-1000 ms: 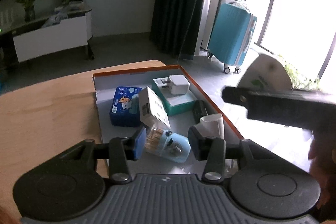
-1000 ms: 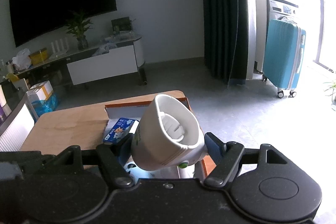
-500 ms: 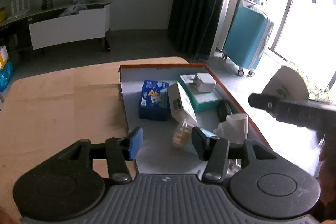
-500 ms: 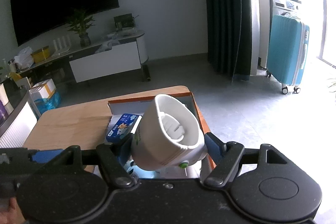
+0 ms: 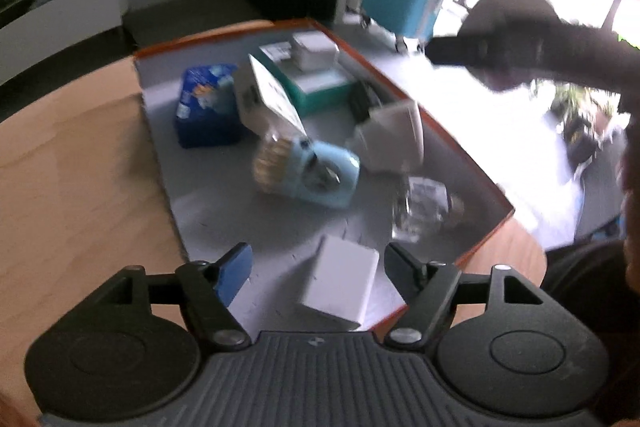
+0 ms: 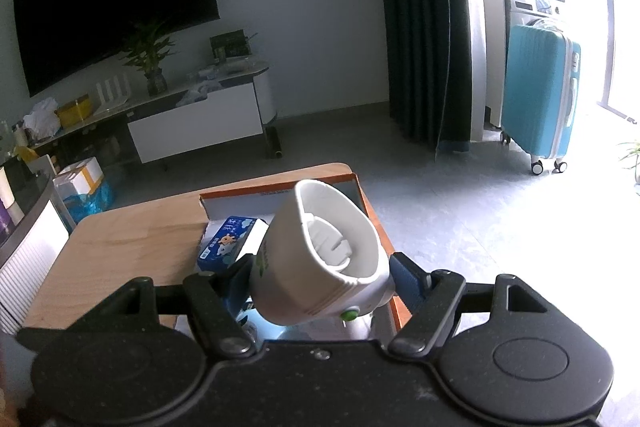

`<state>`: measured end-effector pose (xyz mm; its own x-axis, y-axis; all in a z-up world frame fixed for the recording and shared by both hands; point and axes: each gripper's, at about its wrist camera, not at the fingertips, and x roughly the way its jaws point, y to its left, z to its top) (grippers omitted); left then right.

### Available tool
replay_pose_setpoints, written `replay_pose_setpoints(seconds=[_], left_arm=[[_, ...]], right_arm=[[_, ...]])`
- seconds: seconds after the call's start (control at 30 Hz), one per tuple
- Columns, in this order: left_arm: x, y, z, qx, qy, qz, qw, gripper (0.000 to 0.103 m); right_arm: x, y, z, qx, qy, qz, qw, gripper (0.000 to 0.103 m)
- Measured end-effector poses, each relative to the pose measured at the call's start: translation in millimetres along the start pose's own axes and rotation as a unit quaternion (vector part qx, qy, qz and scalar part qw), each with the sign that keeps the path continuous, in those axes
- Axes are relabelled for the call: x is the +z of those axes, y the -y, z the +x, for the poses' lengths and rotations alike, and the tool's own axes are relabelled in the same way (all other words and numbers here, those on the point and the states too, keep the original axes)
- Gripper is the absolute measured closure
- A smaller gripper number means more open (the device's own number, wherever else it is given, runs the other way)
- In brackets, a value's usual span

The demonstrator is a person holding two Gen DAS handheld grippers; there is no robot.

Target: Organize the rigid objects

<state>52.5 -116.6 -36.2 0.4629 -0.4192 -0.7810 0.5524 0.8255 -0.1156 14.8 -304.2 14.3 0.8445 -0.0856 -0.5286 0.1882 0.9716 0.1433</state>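
An orange-rimmed box (image 5: 440, 131) with a grey floor sits on the wooden table (image 5: 72, 167). A small white cube (image 5: 338, 285) lies at the box's near end between the fingers of my left gripper (image 5: 318, 267). Its jaws are opening and the pads stand clear of the cube. My right gripper (image 6: 320, 277) is shut on a white cup-shaped device (image 6: 320, 259) with a green button and holds it above the box (image 6: 280, 189). In the left wrist view the right gripper (image 5: 480, 51) is a dark shape over the box's far right rim.
Inside the box lie a blue carton (image 5: 204, 107), a tilted white carton (image 5: 268, 95), a teal box (image 5: 316, 83) with a white charger on it, a pale blue item (image 5: 320, 175), a white cup (image 5: 392, 139) and a clear jar (image 5: 420, 207). A person's hand (image 5: 630, 187) is at the right edge.
The left wrist view has dipped toward the box's near end and its jaws have spread wider; the white cube now shows between them. The right gripper has kept still with the white device.
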Motion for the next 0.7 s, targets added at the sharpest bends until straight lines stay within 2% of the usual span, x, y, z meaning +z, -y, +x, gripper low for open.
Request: replay_pose_setpoints(seconds=[0.13,0.17,0.27,0.37,0.4,0.47,0.6,0.63,0.7], left_arm=[[-3,2,21,0.006,-0.036,0.023,0.9991,0.027],[-4,1,26,0.006,-0.041,0.022,0.9989,0.024],[-3,-8,29,-0.009,-0.038,-0.007,0.9992,0.025],[-3,-8,26,-0.026,-0.029,-0.004,0.9992,0.041],[-3,-9,24,-0.019,-0.026,-0.006,0.9995,0.056],[-4,-9,20,0.030,-0.012,0.006,0.9995,0.061],[-6,-27,19,0.031,-0.022,-0.025,0.9990,0.055],[-7,-27,19,0.032,-0.021,-0.025,0.9990,0.051],[-8,-22,19,0.043,-0.020,-0.014,0.9988,0.052]], right_arm=[[0,1,0,0.005,0.001,0.002,1.000,0.017],[0,1,1,0.005,0.001,0.003,1.000,0.017],[-1,2,1,0.006,0.000,0.004,1.000,0.017],[-2,3,1,0.009,0.000,0.004,1.000,0.017],[-2,4,0,0.010,0.001,0.003,1.000,0.017],[-2,5,-2,0.010,0.003,0.004,1.000,0.017],[-4,7,-2,0.008,0.003,0.009,1.000,0.017],[-4,6,-2,0.009,0.003,0.009,1.000,0.017],[-4,4,-2,0.011,0.002,0.007,1.000,0.017]])
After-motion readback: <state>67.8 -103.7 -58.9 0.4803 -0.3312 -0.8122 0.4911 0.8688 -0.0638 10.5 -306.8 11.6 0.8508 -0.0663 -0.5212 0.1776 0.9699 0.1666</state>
